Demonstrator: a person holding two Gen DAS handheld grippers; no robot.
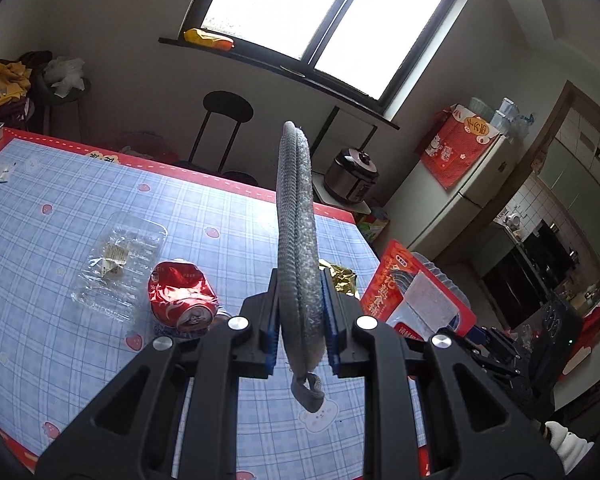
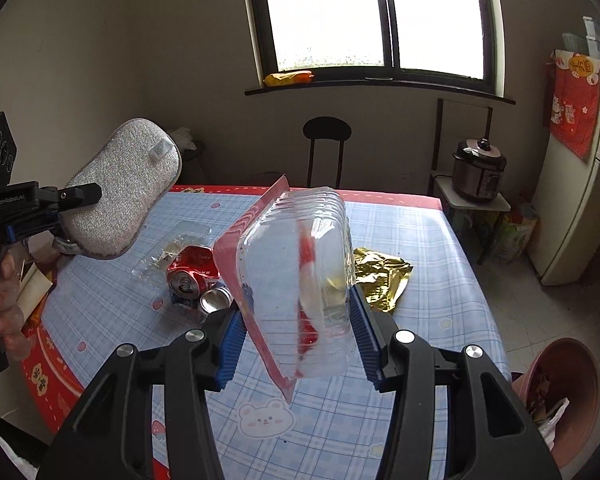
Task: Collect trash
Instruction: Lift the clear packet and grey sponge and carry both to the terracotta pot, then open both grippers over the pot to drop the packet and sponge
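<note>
The left hand-held gripper (image 1: 302, 336) pinches a flat grey oval scrubbing pad (image 1: 298, 240) of nubbly weave, held edge-on. Ahead to its left on the checked vinyl table (image 1: 80, 200) lie a flattened clear tray (image 1: 120, 264) and a crushed red can (image 1: 182, 300). The right hand-held gripper (image 2: 296, 344) clamps a ribbed clear plastic container (image 2: 296, 280); crinkled gold foil (image 2: 380, 280) lies just right of it.

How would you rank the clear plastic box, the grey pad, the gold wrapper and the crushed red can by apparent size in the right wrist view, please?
1. Clear plastic box, though it sits closest to the camera, which inflates it.
2. Grey pad.
3. Gold wrapper.
4. Crushed red can.
</note>
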